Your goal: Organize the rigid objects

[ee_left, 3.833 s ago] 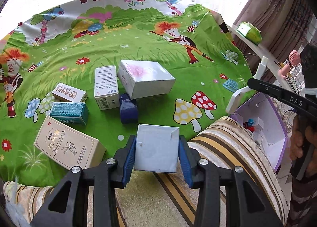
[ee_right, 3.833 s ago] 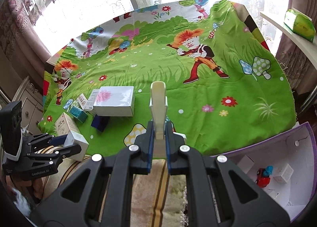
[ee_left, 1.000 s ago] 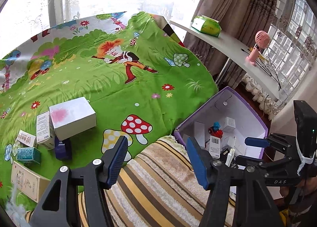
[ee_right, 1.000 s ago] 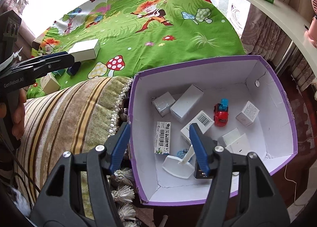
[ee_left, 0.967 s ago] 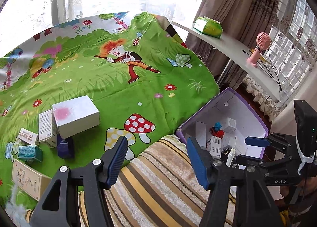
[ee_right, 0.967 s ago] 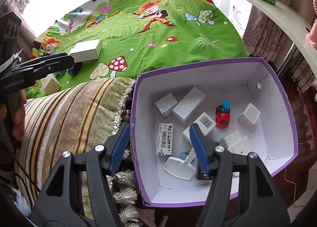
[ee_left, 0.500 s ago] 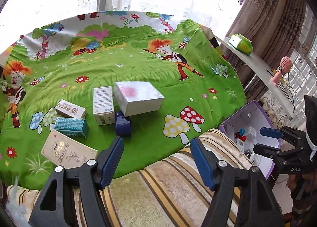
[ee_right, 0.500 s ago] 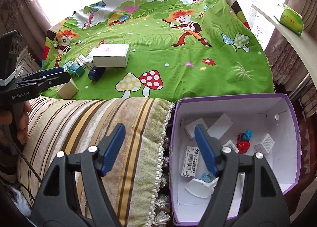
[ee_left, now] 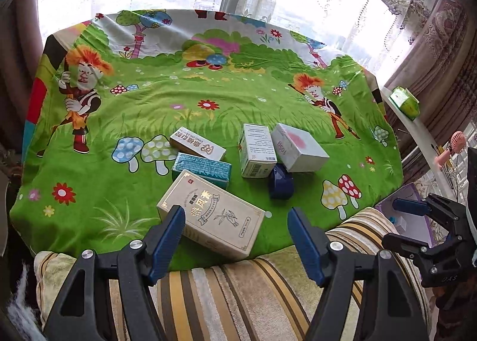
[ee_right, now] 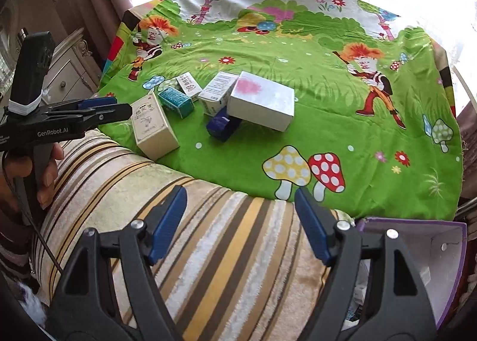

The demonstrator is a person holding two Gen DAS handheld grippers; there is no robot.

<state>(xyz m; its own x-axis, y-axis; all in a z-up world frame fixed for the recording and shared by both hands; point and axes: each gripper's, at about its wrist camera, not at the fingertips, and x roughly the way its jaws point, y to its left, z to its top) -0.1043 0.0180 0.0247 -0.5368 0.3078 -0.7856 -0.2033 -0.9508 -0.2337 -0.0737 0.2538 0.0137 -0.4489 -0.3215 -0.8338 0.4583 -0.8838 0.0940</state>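
Beige carton point(ee_left: 210, 212) lies nearest on the green cloth point(ee_left: 119, 120), so we centre the wide-open, empty left gripper point(ee_left: 235, 239) across its narrow sides while the right gripper point(ee_right: 240, 221) gapes empty.

The left wrist view looks forward from low over the striped cushion point(ee_left: 238, 296) toward the window, close to the beige box point(ee_left: 211, 215) at lower centre. The right wrist view faces the same way from further right and back, with the purple bin point(ee_right: 447, 257) at its lower right. Both share the green cartoon cloth point(ee_left: 208, 96) point(ee_right: 328, 72) and white box point(ee_left: 298, 147) point(ee_right: 262, 102).
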